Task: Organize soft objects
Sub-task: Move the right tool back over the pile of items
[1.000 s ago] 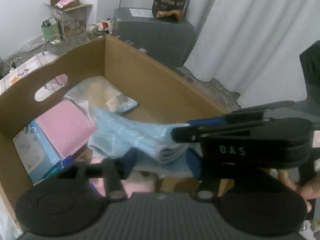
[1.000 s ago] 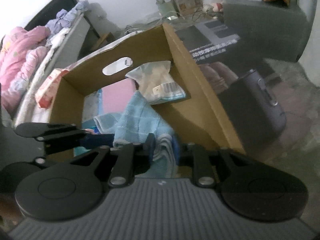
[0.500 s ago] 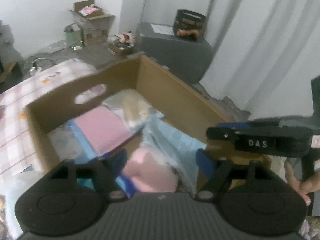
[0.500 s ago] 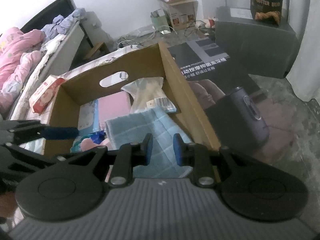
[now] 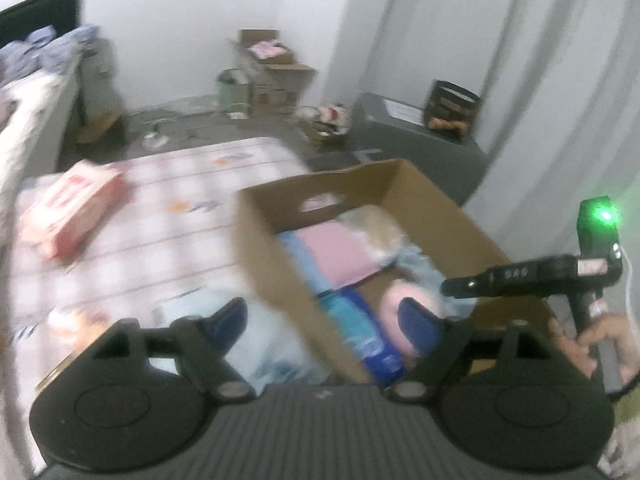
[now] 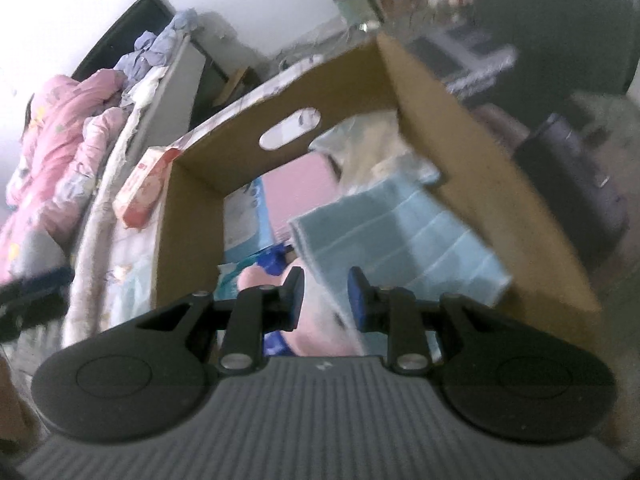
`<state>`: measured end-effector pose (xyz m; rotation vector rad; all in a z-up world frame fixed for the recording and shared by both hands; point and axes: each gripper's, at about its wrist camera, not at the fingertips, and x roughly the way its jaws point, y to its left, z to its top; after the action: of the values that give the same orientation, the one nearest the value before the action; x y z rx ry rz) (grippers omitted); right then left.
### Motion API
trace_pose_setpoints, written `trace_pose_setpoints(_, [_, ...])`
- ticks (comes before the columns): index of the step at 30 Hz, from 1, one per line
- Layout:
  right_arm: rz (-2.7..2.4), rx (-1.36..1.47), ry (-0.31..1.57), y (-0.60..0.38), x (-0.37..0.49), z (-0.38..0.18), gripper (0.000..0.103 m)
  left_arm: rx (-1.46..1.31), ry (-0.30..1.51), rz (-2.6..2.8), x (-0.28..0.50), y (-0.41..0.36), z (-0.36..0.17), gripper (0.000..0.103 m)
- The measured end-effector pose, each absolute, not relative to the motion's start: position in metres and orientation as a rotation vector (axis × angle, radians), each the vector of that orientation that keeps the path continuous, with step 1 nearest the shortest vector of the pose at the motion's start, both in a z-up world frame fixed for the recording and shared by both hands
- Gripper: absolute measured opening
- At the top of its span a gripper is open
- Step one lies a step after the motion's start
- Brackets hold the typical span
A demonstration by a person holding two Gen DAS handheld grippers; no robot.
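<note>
A brown cardboard box (image 5: 272,264) (image 6: 488,168) stands on a patterned bedsheet (image 5: 168,216). Inside lie a folded light blue towel (image 6: 400,240), a pink soft thing (image 5: 400,308) (image 6: 316,336), a pink flat pack (image 5: 336,248), a blue pack (image 5: 360,332) and a clear bag (image 6: 376,148). My left gripper (image 5: 324,320) is open and empty, above the box's near left corner. My right gripper (image 6: 325,294) is open and empty, just above the towel's near edge; it also shows in the left wrist view (image 5: 520,276).
A red and white pack (image 5: 68,208) (image 6: 144,184) lies on the sheet left of the box. A light blue soft thing (image 5: 264,344) lies on the sheet by the box's near left wall. A bed with pink bedding (image 6: 60,132) is at the left. A dark cabinet (image 5: 420,148) stands behind.
The right gripper let go of the blue towel, which now lies flat in the box, and it pulled back. The left gripper rose and swung left, showing more of the bedsheet.
</note>
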<state>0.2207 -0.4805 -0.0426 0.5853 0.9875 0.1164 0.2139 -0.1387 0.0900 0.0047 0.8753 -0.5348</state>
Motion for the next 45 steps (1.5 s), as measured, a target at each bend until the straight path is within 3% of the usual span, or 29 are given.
trace_pose_setpoints(16, [0.222, 0.667, 1.018, -0.467, 0.222, -0.045, 0.029, -0.131, 0.820, -0.235, 0.157, 0.014, 0.068, 0.087])
trace_pose_setpoints(45, [-0.115, 0.486, 1.080, -0.492, 0.267, -0.102, 0.031, -0.121, 0.837, -0.209, 0.101, 0.030, 0.040, 0.089])
